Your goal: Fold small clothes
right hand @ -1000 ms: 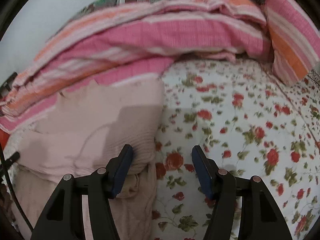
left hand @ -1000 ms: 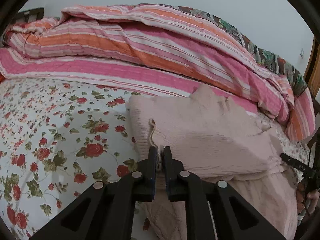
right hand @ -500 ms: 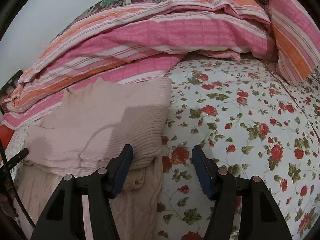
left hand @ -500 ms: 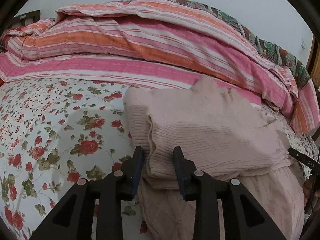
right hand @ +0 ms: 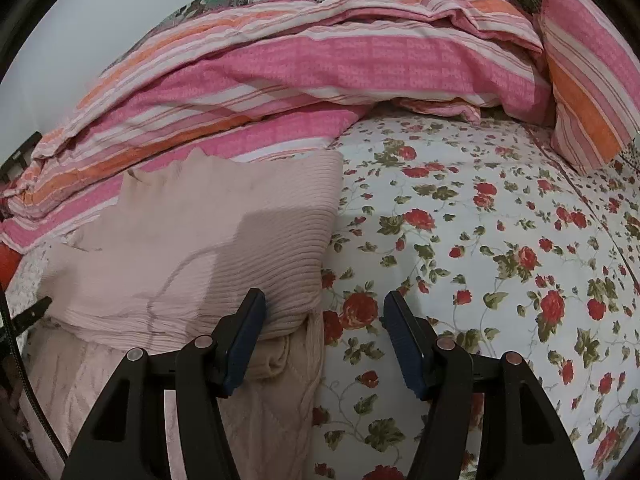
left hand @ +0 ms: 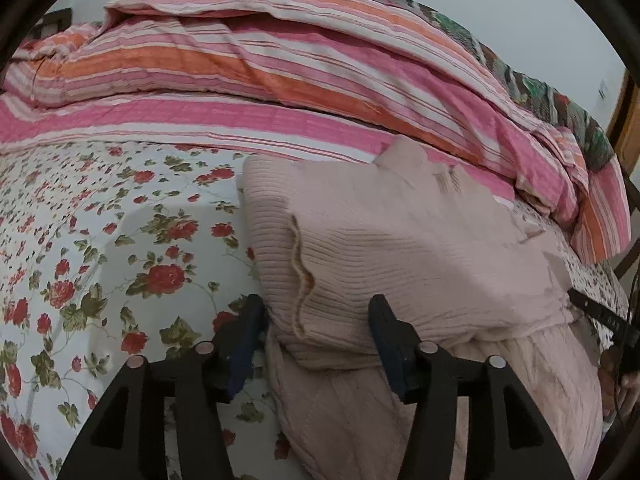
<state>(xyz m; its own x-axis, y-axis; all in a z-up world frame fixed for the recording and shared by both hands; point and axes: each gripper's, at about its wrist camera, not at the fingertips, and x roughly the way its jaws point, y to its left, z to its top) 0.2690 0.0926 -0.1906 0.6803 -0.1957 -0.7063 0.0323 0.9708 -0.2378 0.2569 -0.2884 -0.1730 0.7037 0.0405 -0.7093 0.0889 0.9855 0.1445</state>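
Note:
A pale pink knitted sweater (left hand: 400, 248) lies folded on the floral bedsheet (left hand: 120, 240), its upper part doubled over its lower part (left hand: 360, 420). My left gripper (left hand: 316, 340) is open, its fingers either side of the folded layer's near left corner, holding nothing. In the right wrist view the sweater (right hand: 200, 240) lies at the left. My right gripper (right hand: 324, 336) is open and empty at the sweater's near right corner, the left finger (right hand: 244, 332) against the fold, the right finger over the sheet (right hand: 480, 280).
A bunched pink and orange striped quilt (left hand: 280, 80) lies along the far side of the bed, also in the right wrist view (right hand: 320, 72). A striped pillow (right hand: 588, 92) is at the far right. The other gripper's tip (left hand: 600, 312) shows at the right edge.
My left gripper has opened and let go of the sweater's folded edge, which now rests on the lower part. My right gripper stayed open and drew back slightly.

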